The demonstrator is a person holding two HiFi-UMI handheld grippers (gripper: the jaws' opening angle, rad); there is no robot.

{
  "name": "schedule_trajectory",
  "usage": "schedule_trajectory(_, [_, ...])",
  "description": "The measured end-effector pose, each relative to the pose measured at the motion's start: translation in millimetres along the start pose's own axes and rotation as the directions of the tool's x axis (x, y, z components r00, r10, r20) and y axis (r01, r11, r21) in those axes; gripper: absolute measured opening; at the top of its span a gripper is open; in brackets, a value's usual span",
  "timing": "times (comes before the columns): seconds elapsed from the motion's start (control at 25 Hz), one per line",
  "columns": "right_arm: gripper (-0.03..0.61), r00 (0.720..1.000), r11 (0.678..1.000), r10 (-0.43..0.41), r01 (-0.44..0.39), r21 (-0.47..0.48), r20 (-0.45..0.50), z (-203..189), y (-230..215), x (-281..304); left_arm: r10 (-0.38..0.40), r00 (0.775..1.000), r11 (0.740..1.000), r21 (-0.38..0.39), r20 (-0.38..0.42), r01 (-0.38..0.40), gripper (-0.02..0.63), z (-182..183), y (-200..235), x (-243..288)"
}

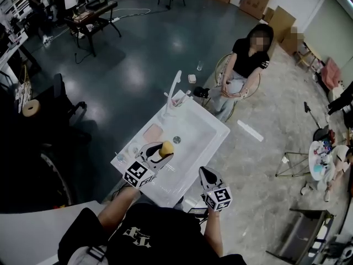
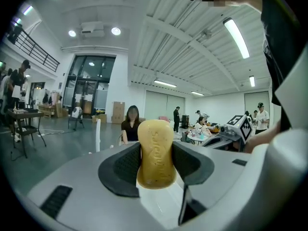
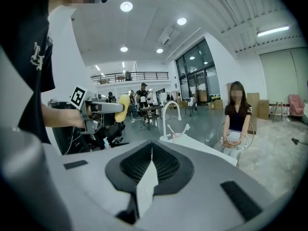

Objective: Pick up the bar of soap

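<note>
- Head view: I hold my left gripper point(image 1: 165, 150) above the near-left part of the white sink point(image 1: 208, 132). The yellow bar of soap point(image 1: 167, 147) stands up between its jaws. My right gripper point(image 1: 204, 171) hangs at the sink's near edge, apart from the soap. A white faucet point(image 1: 174, 87) stands at the sink's far end, and a seated person point(image 1: 242, 65) faces me beyond it.
- Left gripper view: the jaws are clamped on the soap, and a dark ribbed pad point(image 2: 124, 166) presses on each of its narrow sides. The bar stands upright on end and rises above the jaw tips, with open room behind it. My right gripper shows off to the right.
- Right gripper view: these jaws are closed, their ribbed pads point(image 3: 166, 163) meeting along a thin seam with nothing between them. At the left I see my other gripper held level in the air with the soap in its tips, clear of the sink.
</note>
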State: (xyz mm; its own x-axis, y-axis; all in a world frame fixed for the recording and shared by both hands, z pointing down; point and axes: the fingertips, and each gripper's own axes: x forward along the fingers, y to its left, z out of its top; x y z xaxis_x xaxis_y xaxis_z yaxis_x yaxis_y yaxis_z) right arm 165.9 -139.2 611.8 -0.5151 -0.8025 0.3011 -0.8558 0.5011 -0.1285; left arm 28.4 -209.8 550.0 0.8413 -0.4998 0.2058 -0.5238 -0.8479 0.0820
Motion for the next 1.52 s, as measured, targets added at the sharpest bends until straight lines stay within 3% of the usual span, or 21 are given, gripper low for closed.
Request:
schedule_trajectory(0.64, [0.009, 0.998, 0.998, 0.059, -0.06, -0.011, -0.006, 0, 14, -5, -0.027, 0.999, 0.999, -0.035, 0.021, 0.028, 0.207, -18, -28, 1])
schedule_trajectory(1.52, [0.009, 1.0, 1.0, 0.011, -0.011, -0.002, 0.006, 5, 10, -4, -0.043, 0.999, 0.997, -0.058, 0.024, 0.044, 0.207, -25, -31, 3])
